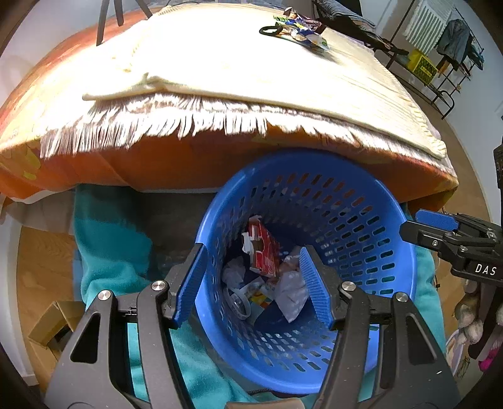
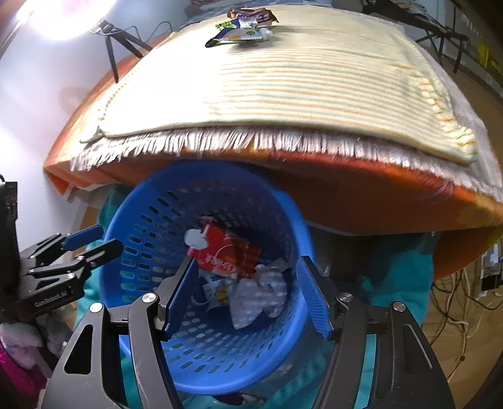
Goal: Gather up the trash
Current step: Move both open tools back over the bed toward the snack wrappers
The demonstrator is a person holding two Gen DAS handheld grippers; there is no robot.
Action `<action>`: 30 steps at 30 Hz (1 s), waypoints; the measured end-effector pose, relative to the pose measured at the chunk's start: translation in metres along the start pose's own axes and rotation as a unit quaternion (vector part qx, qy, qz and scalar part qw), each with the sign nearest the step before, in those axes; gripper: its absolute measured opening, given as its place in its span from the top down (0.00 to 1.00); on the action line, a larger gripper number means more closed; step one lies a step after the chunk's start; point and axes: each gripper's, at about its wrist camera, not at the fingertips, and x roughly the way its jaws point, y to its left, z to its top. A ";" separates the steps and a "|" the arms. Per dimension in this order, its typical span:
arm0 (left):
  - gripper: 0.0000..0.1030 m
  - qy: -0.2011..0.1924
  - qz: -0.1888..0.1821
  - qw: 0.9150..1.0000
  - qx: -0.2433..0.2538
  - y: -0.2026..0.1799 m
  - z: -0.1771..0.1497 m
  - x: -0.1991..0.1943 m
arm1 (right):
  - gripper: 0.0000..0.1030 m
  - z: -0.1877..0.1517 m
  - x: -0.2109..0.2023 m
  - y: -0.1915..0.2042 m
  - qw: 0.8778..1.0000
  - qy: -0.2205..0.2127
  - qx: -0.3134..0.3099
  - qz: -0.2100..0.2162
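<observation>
A blue perforated plastic basket (image 1: 361, 239) stands on a teal towel (image 1: 107, 251) on the floor, its far rim tucked just under the overhanging edge of a bed with an orange cover (image 1: 201, 163). A cream striped blanket with a white fringe (image 1: 251, 81) lies over the bed; near its far end sits a small heap of colourful wrappers (image 1: 301, 30), well apart from the basket.

The left tongs (image 1: 251, 283) hang over the basket's near rim, spread wide and holding nothing. The right tongs (image 2: 245, 292) hover over the same opening from the other side, also wide apart and empty.

Inside the basket lie a red torn carton (image 2: 226, 254), crumpled white paper (image 2: 261, 292) and other scraps. A brown cardboard box (image 1: 53, 327) sits on the wooden floor left of the towel.
</observation>
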 end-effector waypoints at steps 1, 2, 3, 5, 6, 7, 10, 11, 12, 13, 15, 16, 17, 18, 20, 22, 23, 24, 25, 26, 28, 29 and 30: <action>0.39 -0.002 0.000 1.000 0.002 0.000 0.003 -0.001 | 0.38 0.002 -0.001 0.000 1.000 0.000 0.000 0.000; 0.39 -0.003 0.000 1.000 0.002 -0.001 0.004 -0.002 | 0.38 0.003 -0.002 -0.001 1.000 -0.001 0.000 0.000; 0.39 -0.006 0.000 1.000 0.004 -0.001 0.007 -0.003 | 0.38 0.004 -0.003 -0.001 1.000 -0.002 0.001 0.001; 0.39 -0.011 -0.001 1.000 0.008 -0.002 0.013 -0.005 | 0.38 0.009 -0.008 -0.003 1.000 -0.009 0.003 0.004; 0.39 -0.015 -0.002 1.000 0.009 -0.002 0.017 -0.007 | 0.38 0.011 -0.010 -0.004 1.000 -0.013 0.003 0.005; 0.39 -0.018 -0.003 1.000 0.009 -0.002 0.021 -0.009 | 0.38 0.014 -0.014 -0.005 1.000 -0.019 0.005 0.008; 0.39 -0.027 -0.007 1.000 0.011 -0.005 0.033 -0.014 | 0.38 0.024 -0.026 -0.010 0.999 -0.038 0.012 0.024; 0.39 -0.029 -0.008 0.999 0.012 -0.005 0.037 -0.014 | 0.37 0.028 -0.031 -0.011 0.998 -0.046 0.012 0.027; 0.39 -0.032 -0.009 0.999 0.013 -0.006 0.040 -0.015 | 0.37 0.033 -0.036 -0.012 0.998 -0.056 0.012 0.029; 0.39 -0.036 -0.011 0.999 0.014 -0.009 0.047 -0.017 | 0.37 0.037 -0.040 -0.014 0.998 -0.063 0.010 0.028; 0.39 -0.042 -0.013 0.999 0.015 -0.011 0.054 -0.019 | 0.37 0.048 -0.048 -0.016 0.997 -0.078 0.003 0.028; 0.39 -0.047 -0.015 0.999 0.015 -0.011 0.062 -0.019 | 0.37 0.054 -0.051 -0.017 0.996 -0.084 0.001 0.031; 0.39 -0.050 -0.017 0.998 0.014 -0.012 0.067 -0.020 | 0.37 0.061 -0.054 -0.018 0.995 -0.090 0.000 0.033; 0.39 -0.053 -0.018 0.998 0.014 -0.014 0.073 -0.020 | 0.37 0.067 -0.057 -0.020 0.995 -0.094 0.000 0.035; 0.39 -0.062 -0.023 0.998 0.013 -0.016 0.086 -0.021 | 0.37 0.083 -0.063 -0.023 0.993 -0.107 -0.001 0.041; 0.39 -0.070 -0.030 0.997 0.013 -0.018 0.099 -0.022 | 0.37 0.096 -0.066 -0.024 0.992 -0.118 -0.006 0.043; 0.39 -0.074 -0.033 0.997 0.013 -0.020 0.105 -0.022 | 0.37 0.105 -0.068 -0.024 0.991 -0.124 -0.010 0.044; 0.39 -0.077 -0.035 0.996 0.013 -0.022 0.111 -0.022 | 0.37 0.111 -0.071 -0.025 0.991 -0.128 -0.014 0.045; 0.39 -0.081 -0.039 0.996 0.012 -0.024 0.118 -0.021 | 0.37 0.119 -0.072 -0.025 0.990 -0.131 -0.019 0.045; 0.39 -0.084 -0.044 0.995 0.011 -0.026 0.124 -0.020 | 0.37 0.129 -0.073 -0.025 0.990 -0.134 -0.024 0.045; 0.39 -0.088 -0.053 0.995 0.006 -0.030 0.137 -0.017 | 0.37 0.145 -0.072 -0.025 0.989 -0.137 -0.032 0.047; 0.39 -0.090 -0.059 0.994 0.003 -0.032 0.145 -0.015 | 0.37 0.155 -0.071 -0.025 0.989 -0.136 -0.034 0.050; 0.39 -0.092 -0.063 0.994 0.001 -0.034 0.151 -0.013 | 0.37 0.163 -0.070 -0.025 0.989 -0.136 -0.036 0.055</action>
